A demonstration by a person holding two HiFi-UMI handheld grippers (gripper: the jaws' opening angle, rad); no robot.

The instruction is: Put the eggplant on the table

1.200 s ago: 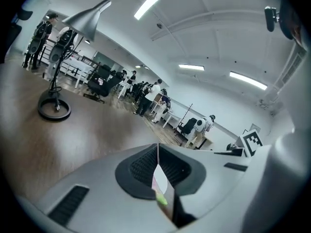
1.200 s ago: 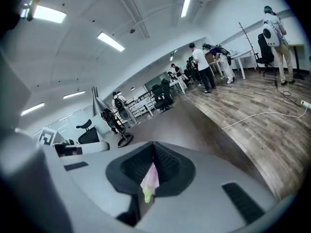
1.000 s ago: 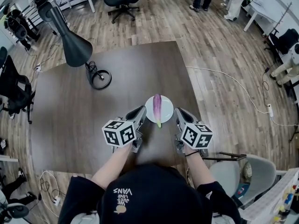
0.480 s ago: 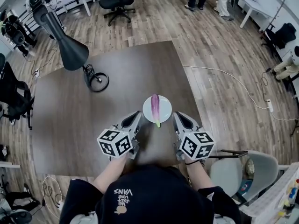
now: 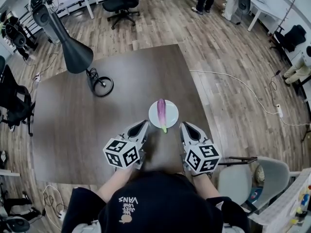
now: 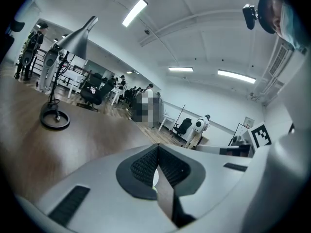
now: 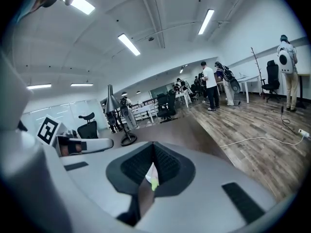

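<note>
Over the near edge of the worktop [image 5: 73, 115], the left gripper [image 5: 142, 125] and right gripper [image 5: 185, 125] each have fingers pressed together, holding nothing. Just beyond, between them, the eggplant [image 5: 162, 112] lies on a white plate [image 5: 173, 111]. A lamp [image 5: 77, 55] stands farther back.

The scene was viewed from above the person's head, steeply downward, so that the whole table [image 5: 73, 125], the left gripper [image 5: 142, 124] and the right gripper [image 5: 185, 126] were taken in from well off. The two gripper views were set low and close behind the jaws, and were aimed almost level across the tabletop into the room. The lamp [image 5: 77, 55] was shared by all three views, and the plate [image 5: 171, 111] was glimpsed as a sliver between the jaws in both gripper views.
</note>
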